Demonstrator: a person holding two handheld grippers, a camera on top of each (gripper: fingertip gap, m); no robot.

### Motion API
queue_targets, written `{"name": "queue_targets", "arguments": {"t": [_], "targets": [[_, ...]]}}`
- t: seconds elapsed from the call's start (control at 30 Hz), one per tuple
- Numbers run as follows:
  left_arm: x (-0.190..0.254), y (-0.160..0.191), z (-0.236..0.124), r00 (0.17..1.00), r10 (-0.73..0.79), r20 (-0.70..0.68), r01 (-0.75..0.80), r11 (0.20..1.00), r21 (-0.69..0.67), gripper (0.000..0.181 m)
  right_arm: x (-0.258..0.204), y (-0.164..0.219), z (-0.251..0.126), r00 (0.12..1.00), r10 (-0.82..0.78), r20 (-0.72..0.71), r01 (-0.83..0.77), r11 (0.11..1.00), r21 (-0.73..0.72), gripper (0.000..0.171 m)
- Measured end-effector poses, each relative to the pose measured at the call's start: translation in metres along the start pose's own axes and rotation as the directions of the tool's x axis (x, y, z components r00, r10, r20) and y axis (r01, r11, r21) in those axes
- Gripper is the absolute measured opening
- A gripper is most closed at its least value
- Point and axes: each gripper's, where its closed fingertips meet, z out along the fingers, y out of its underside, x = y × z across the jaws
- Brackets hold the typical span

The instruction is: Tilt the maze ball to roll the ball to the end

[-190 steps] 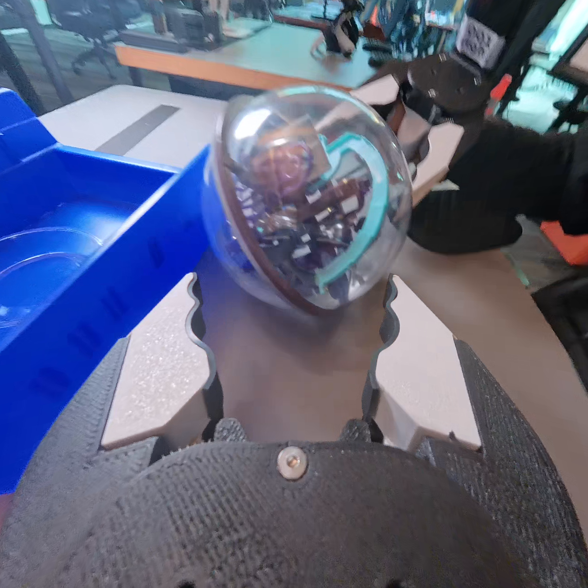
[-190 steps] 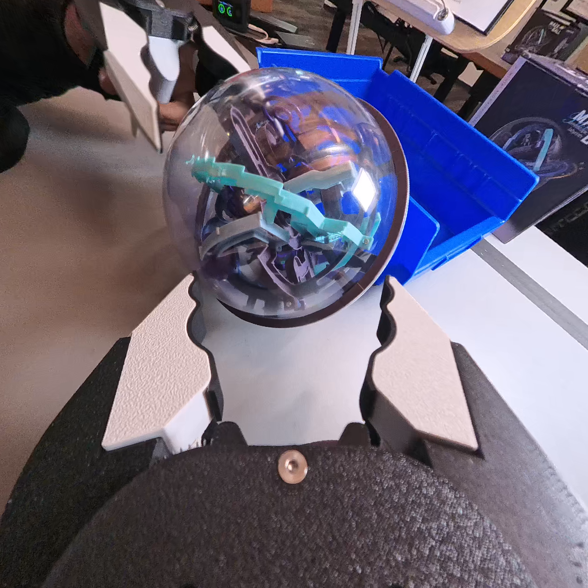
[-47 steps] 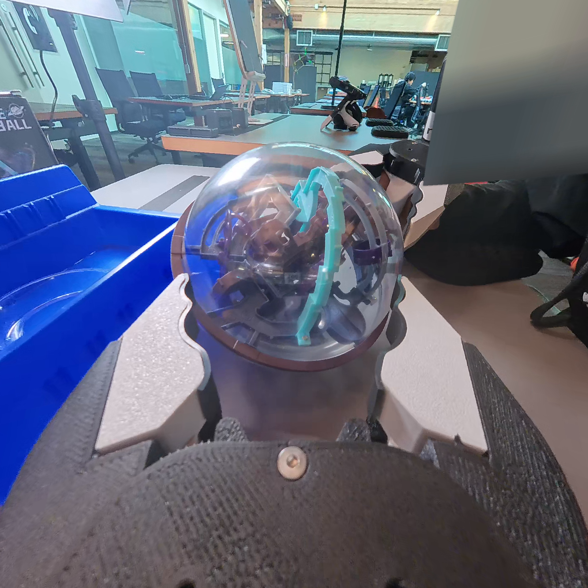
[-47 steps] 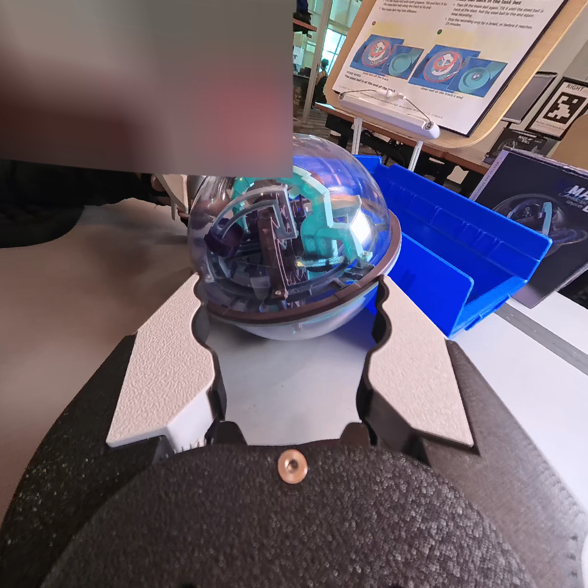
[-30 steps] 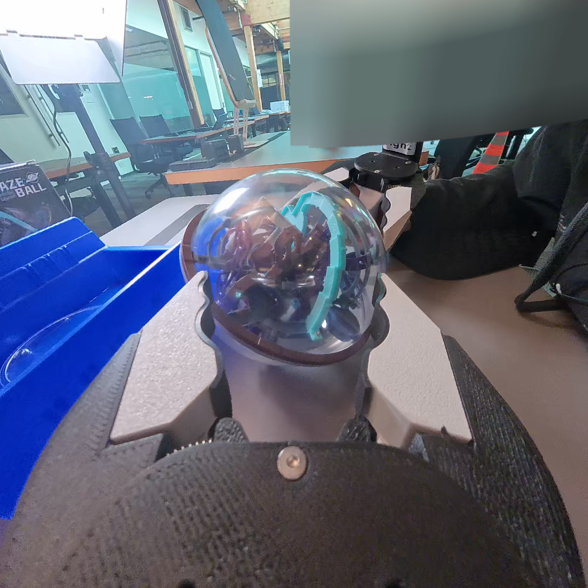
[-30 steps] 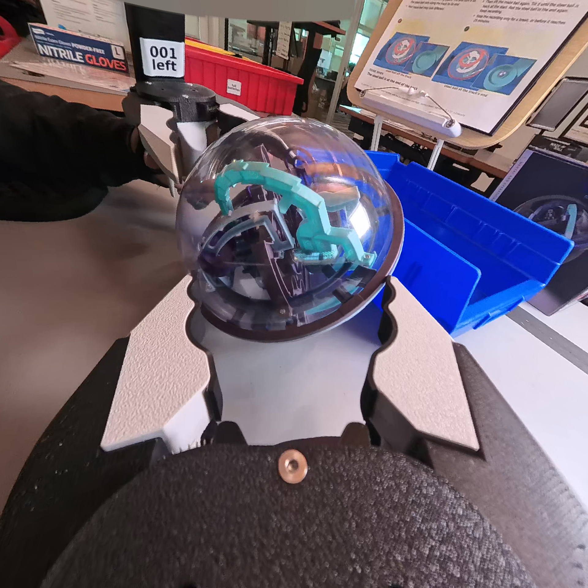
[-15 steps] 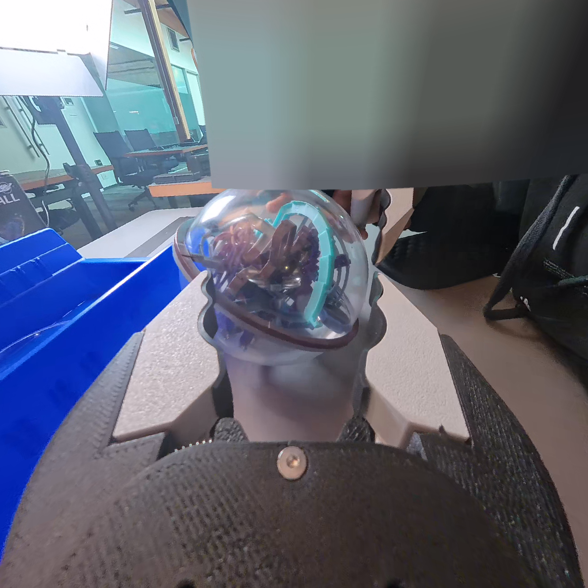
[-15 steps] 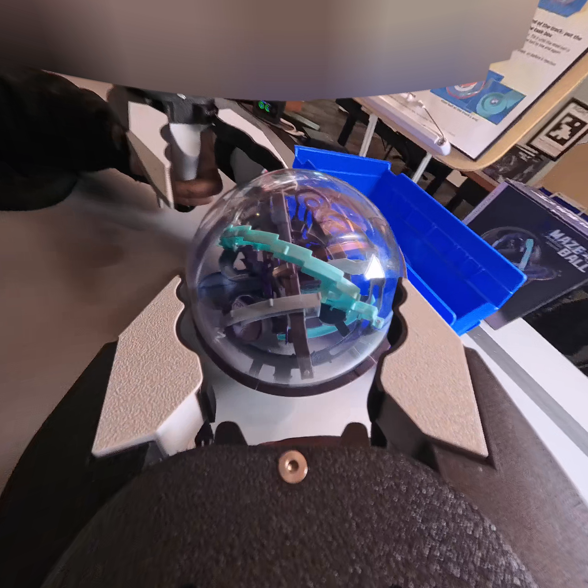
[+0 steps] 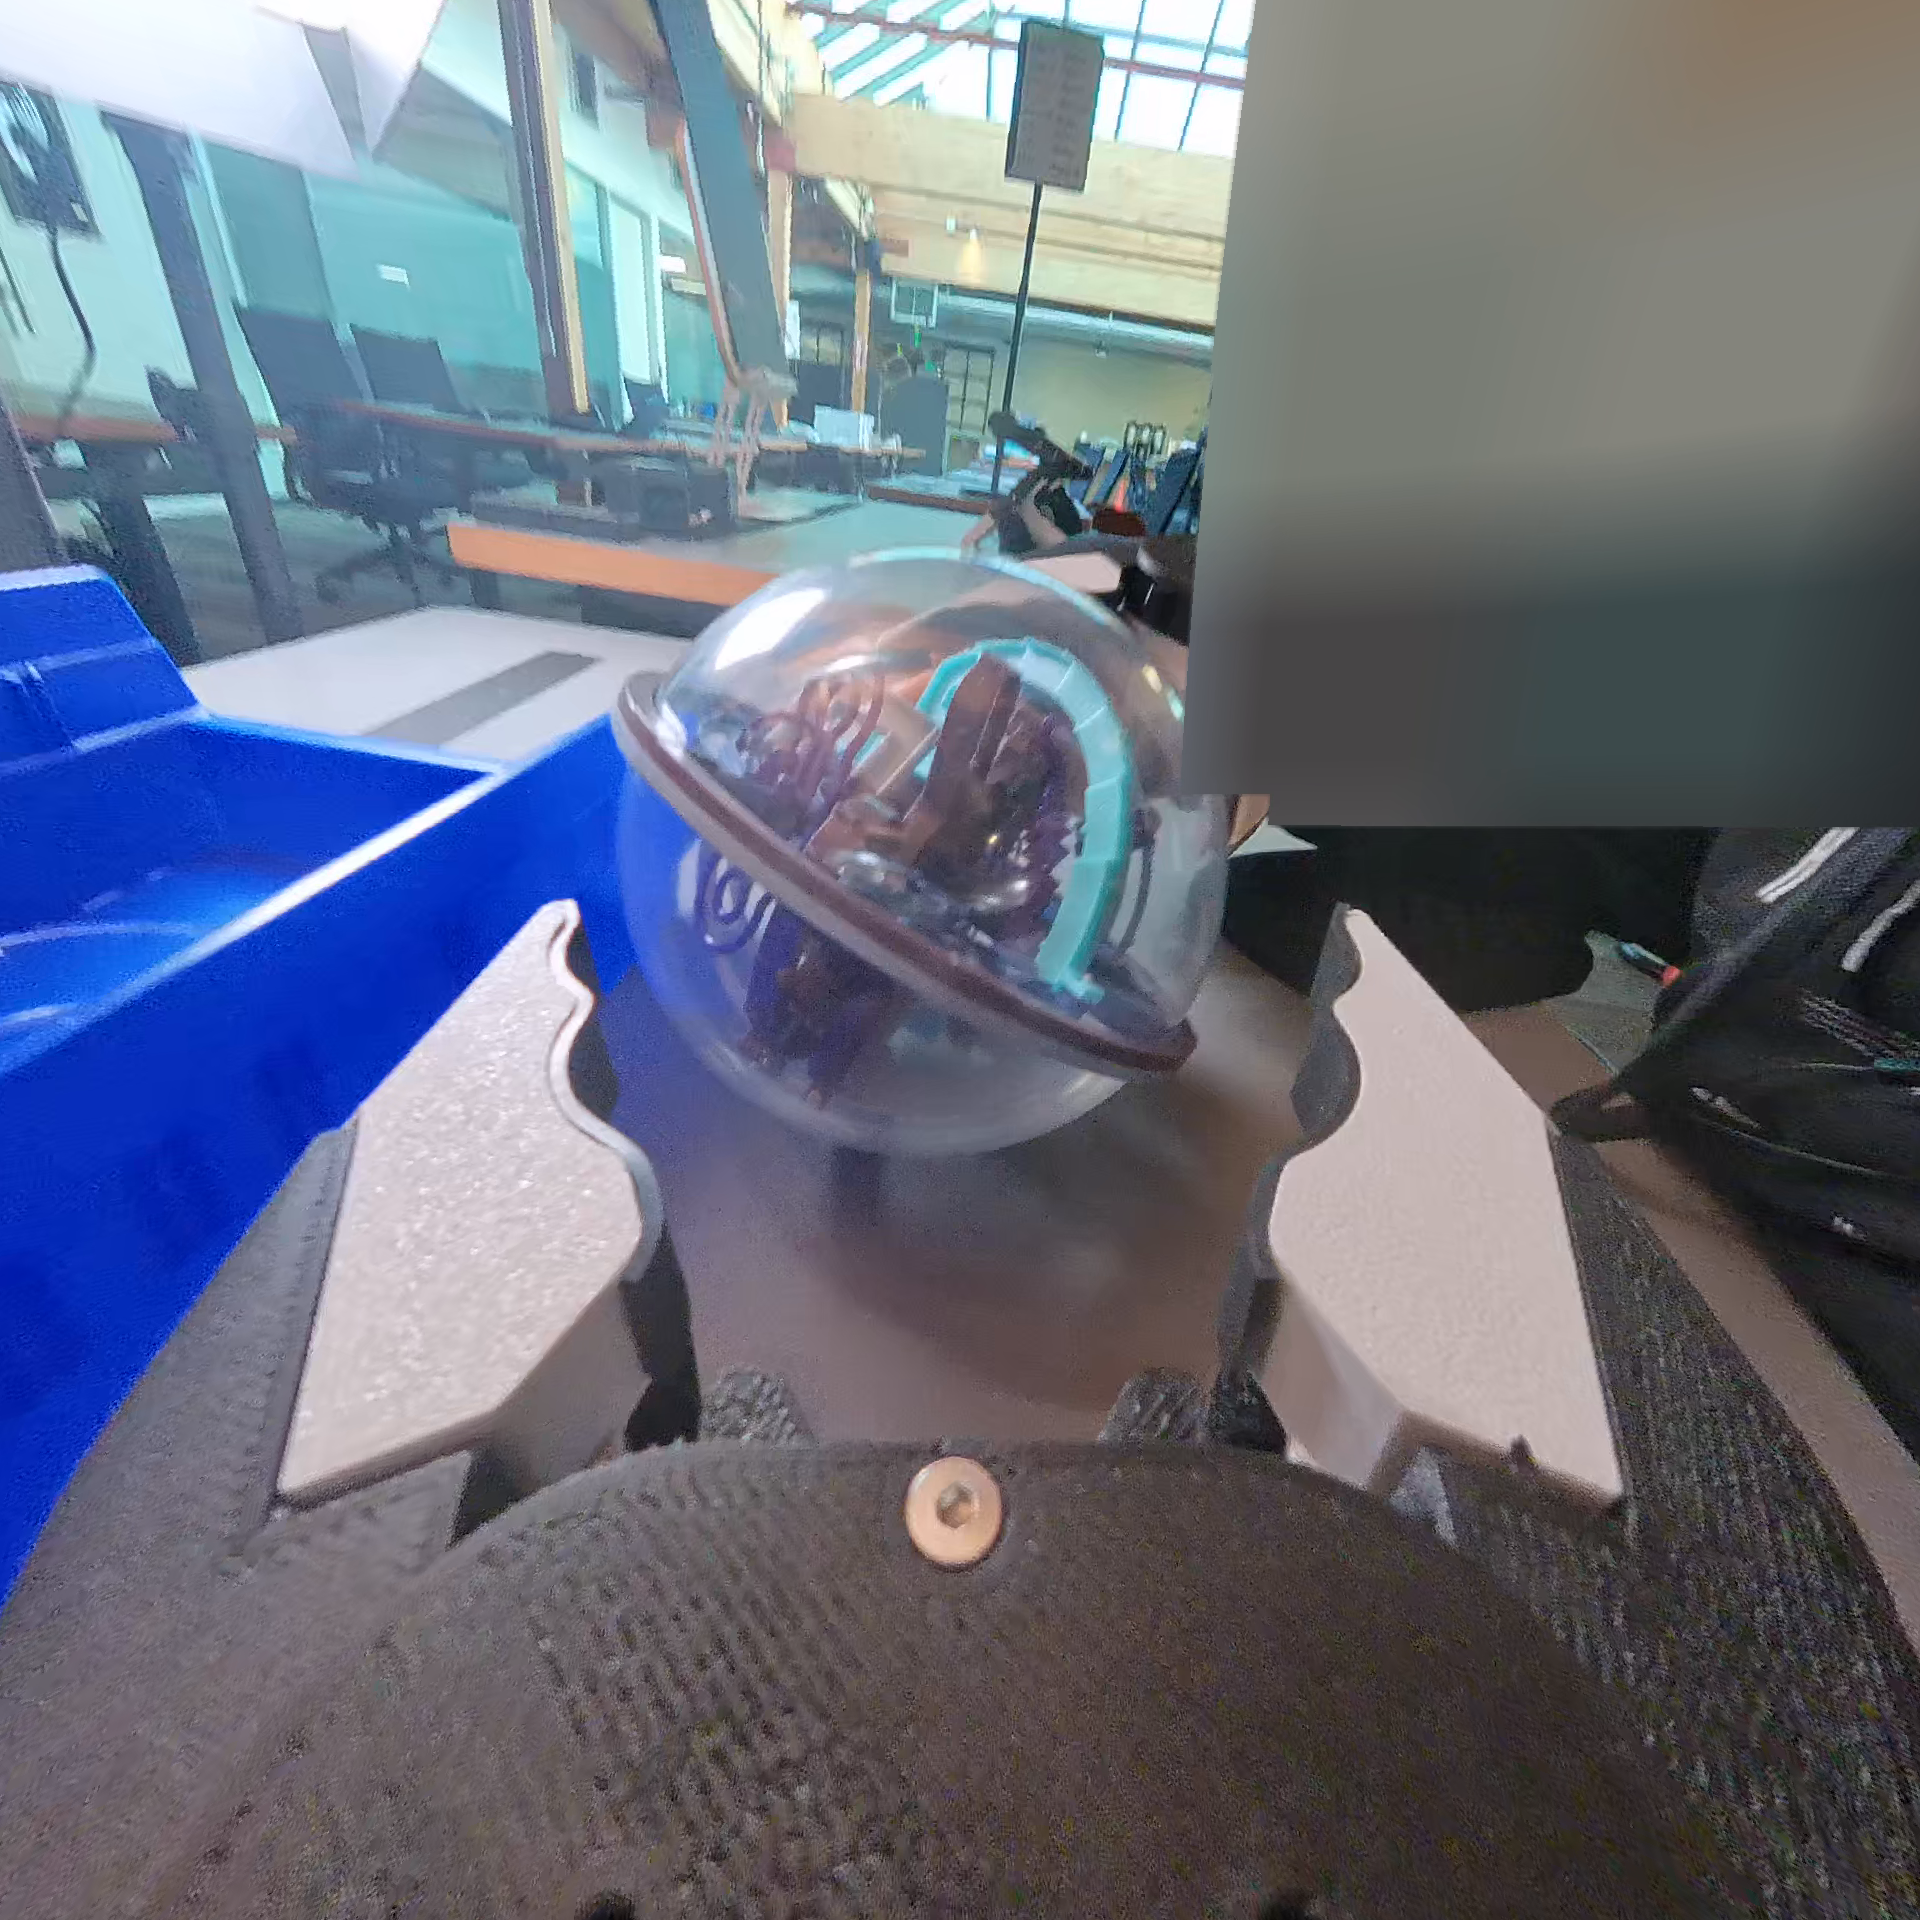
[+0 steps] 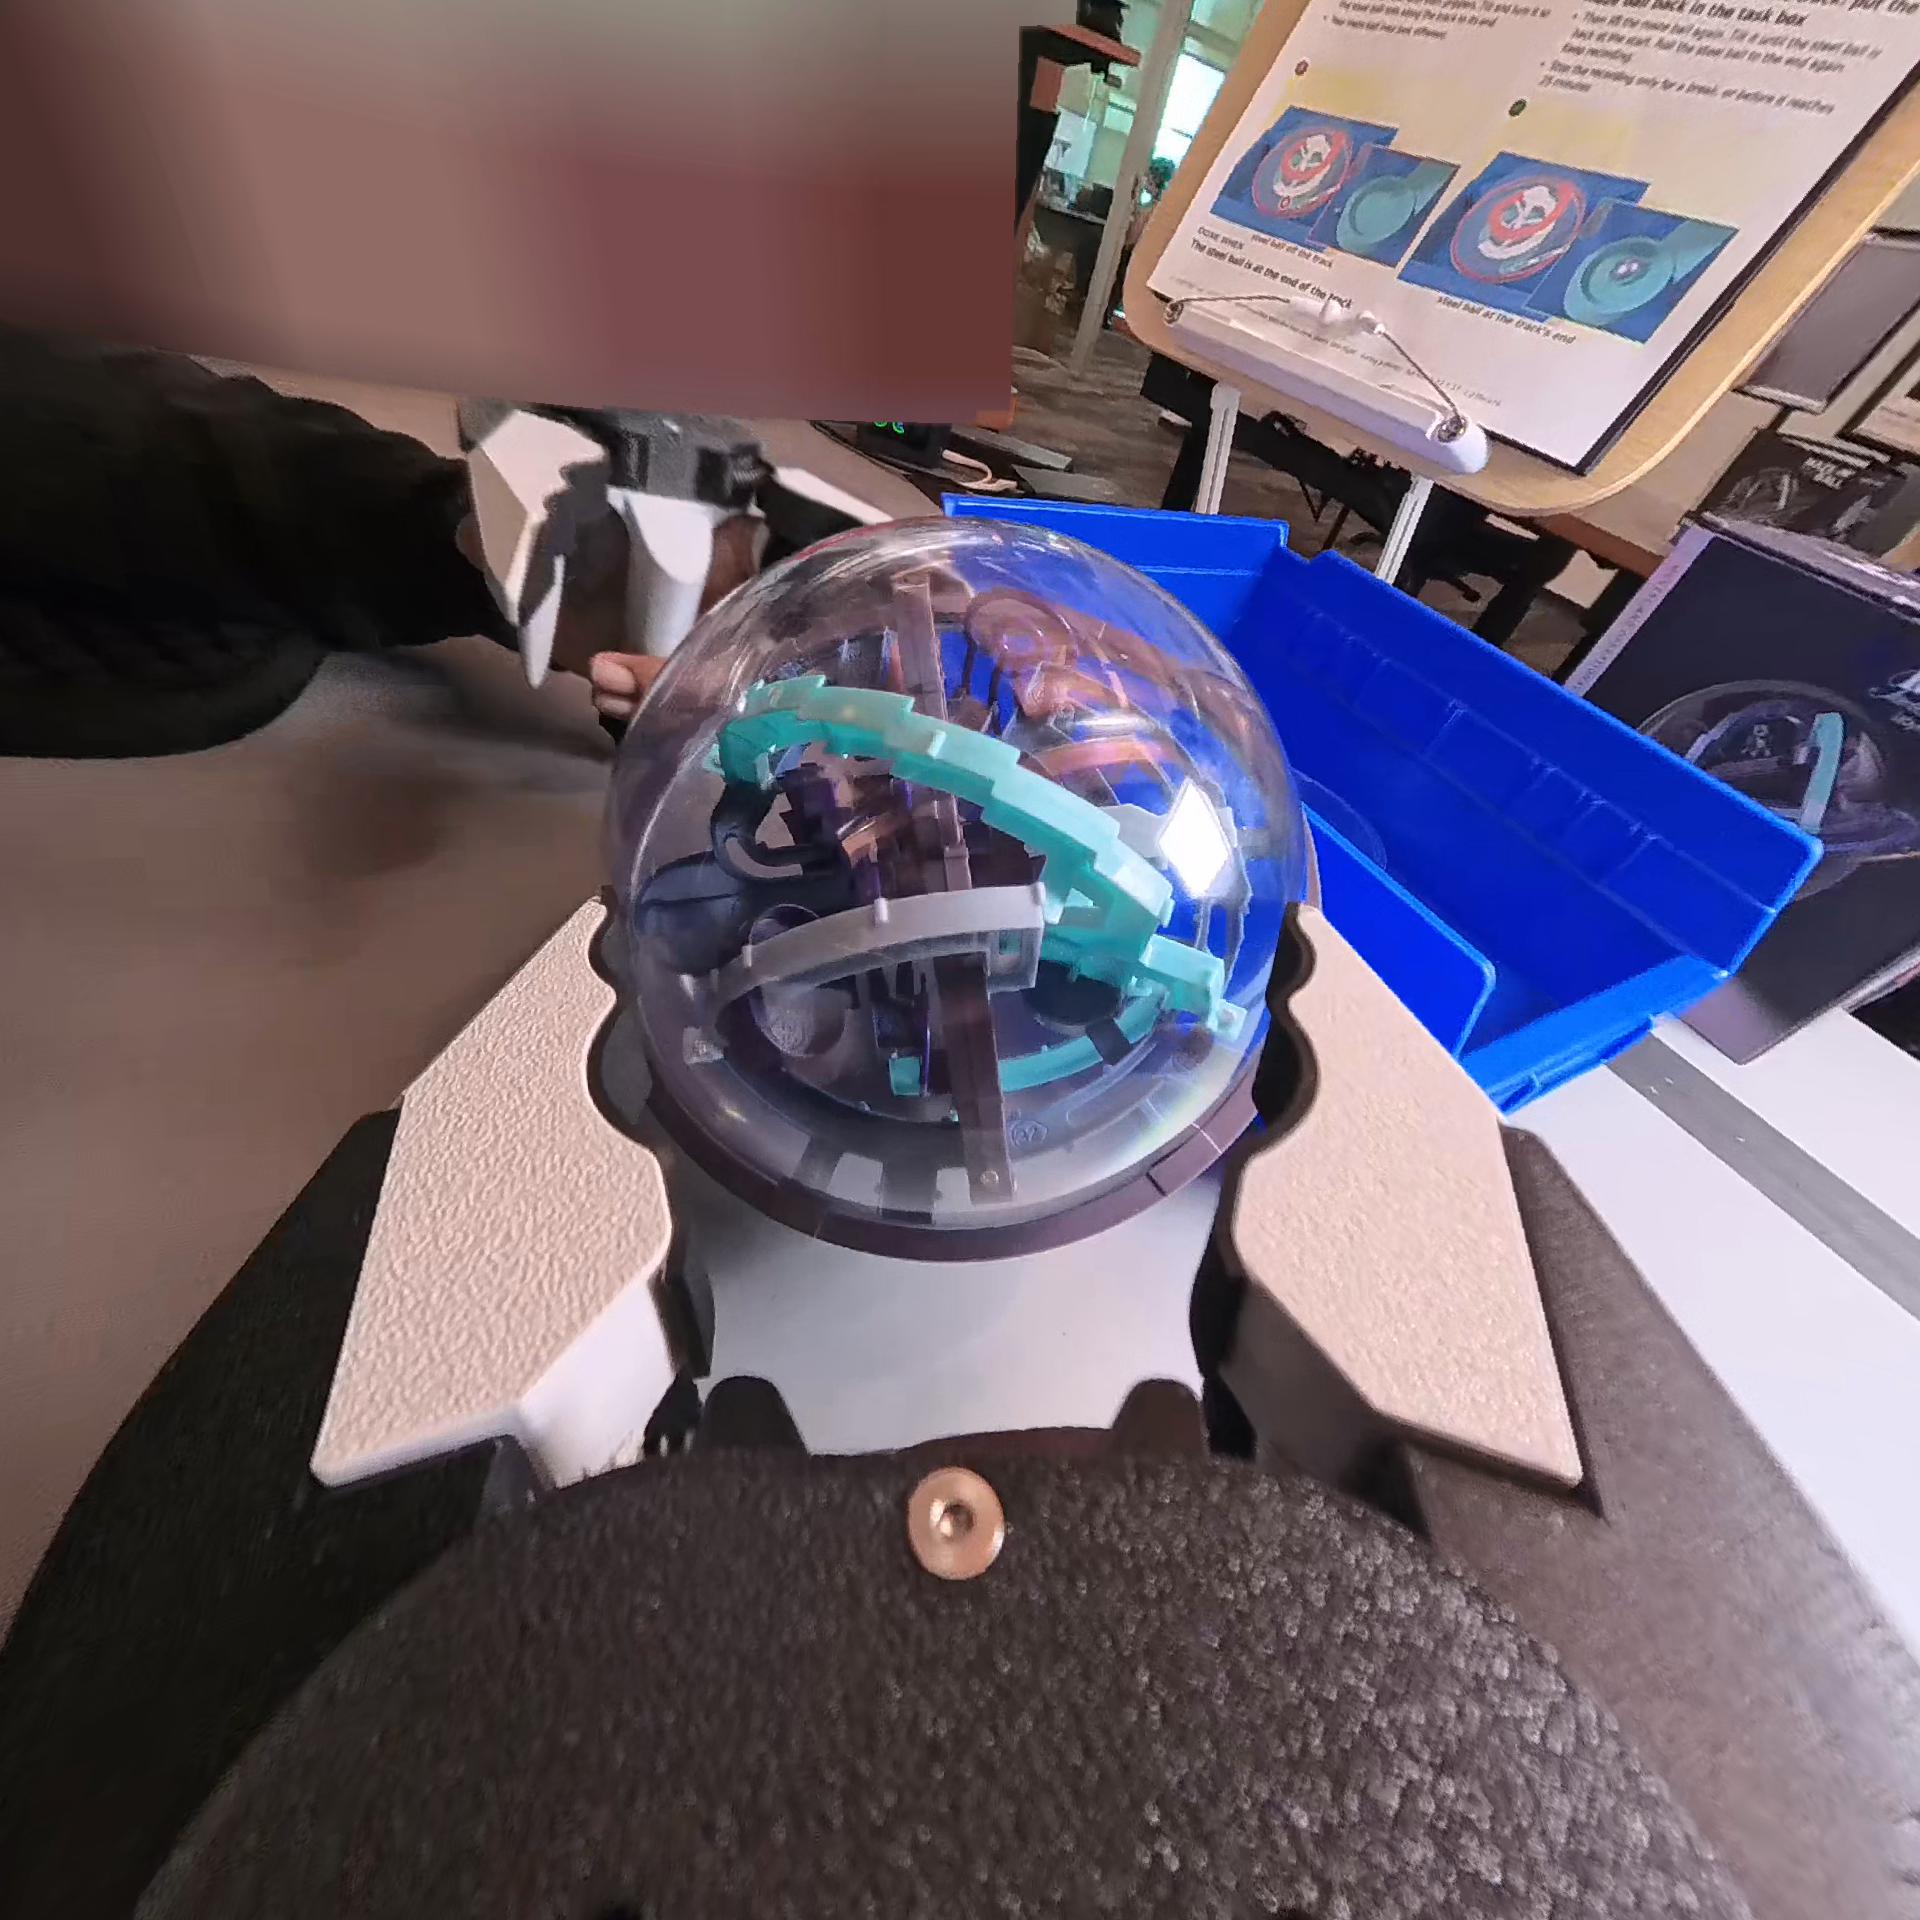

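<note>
Our right gripper point(image 10: 951, 997) is clamped on the maze ball point(image 10: 951, 883), its fingers pressed to the clear sphere's sides. Our left gripper point(image 9: 956, 997) hangs spread apart, clear of the ball, which sits above the surface point(image 9: 966, 1278) just beside the blue bin point(image 9: 260, 935).

Printed lines cross the white instruction sheet point(image 10: 1507, 197) clipped on its tan board, around coloured pictures. Pale lettering marks the dark cardboard box point(image 10: 1766, 810) at right. The dark hanging sign point(image 9: 1058, 104) is too blurred.
</note>
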Motion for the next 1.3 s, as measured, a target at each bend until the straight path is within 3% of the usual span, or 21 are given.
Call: {"name": "queue_targets", "arguments": {"t": [0.2, 0.37, 0.83, 1.07, 1.3], "targets": [[-0.005, 0.020, 0.021, 0.999, 0.030, 0.014, -0.028, 0.993, -0.114, 0.133, 0.002, 0.010, 0.004, 1.000, 0.023, 0.009, -0.023, 0.999, -0.026, 0.120], [-0.006, 0.013, 0.014, 0.993, 0.101, 0.063, -0.096, 0.992, -0.084, 0.119, -0.003, 0.016, 0.007, 0.999, 0.029, 0.018, -0.027, 0.997, -0.071, 0.121], [0.015, 0.009, 0.007, 0.948, 0.307, 0.081, -0.299, 0.949, -0.100, 0.106, -0.017, 0.017, 0.002, 1.000, 0.010, -0.018, -0.013, 0.984, -0.177, 0.125], [0.018, 0.006, 0.006, 0.949, 0.307, 0.078, -0.301, 0.950, -0.080, 0.103, -0.019, 0.016, 0.005, 1.000, -0.003, -0.011, 0.001, 0.982, -0.190, 0.129], [0.027, 0.000, -0.001, 0.962, 0.272, 0.028, -0.272, 0.962, -0.018, 0.087, -0.016, 0.021, 0.002, 0.994, -0.031, 0.104, 0.052, 0.978, -0.204, 0.130]]}}
